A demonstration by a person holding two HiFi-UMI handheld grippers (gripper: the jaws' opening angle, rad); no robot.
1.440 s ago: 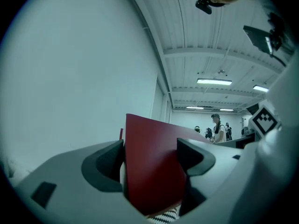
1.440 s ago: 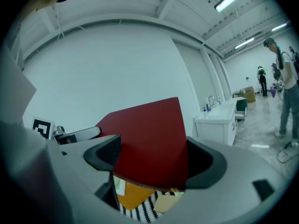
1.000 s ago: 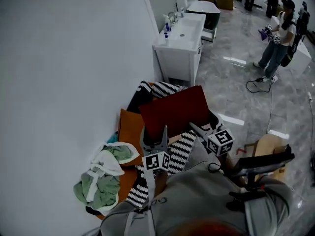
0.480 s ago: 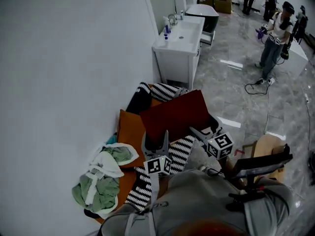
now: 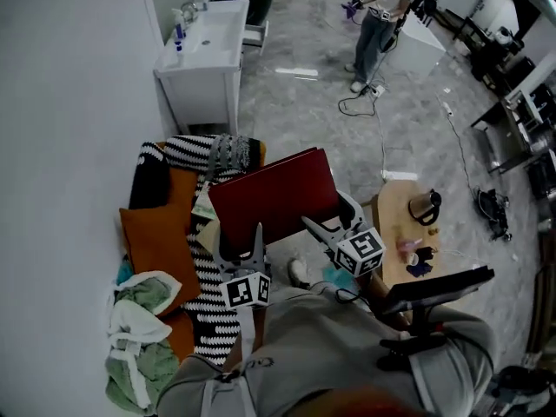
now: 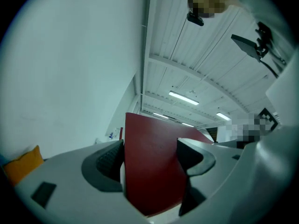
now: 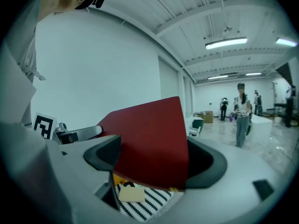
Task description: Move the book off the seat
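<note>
The left gripper (image 6: 149, 155) has its jaws spread wide around the lower edge of the flat dark-red hardcover book (image 6: 154, 181) and apparently pinches it. The right gripper (image 7: 154, 160) clamps another edge. Only the right gripper view shows the black-and-white striped cushion (image 7: 145, 203) underneath. Only the head view shows the round wooden side table (image 5: 395, 224) at the book's 3 o'clock. Since a second ago the book has swung from above the orange-cushioned seat (image 5: 156, 241) toward that table.
</note>
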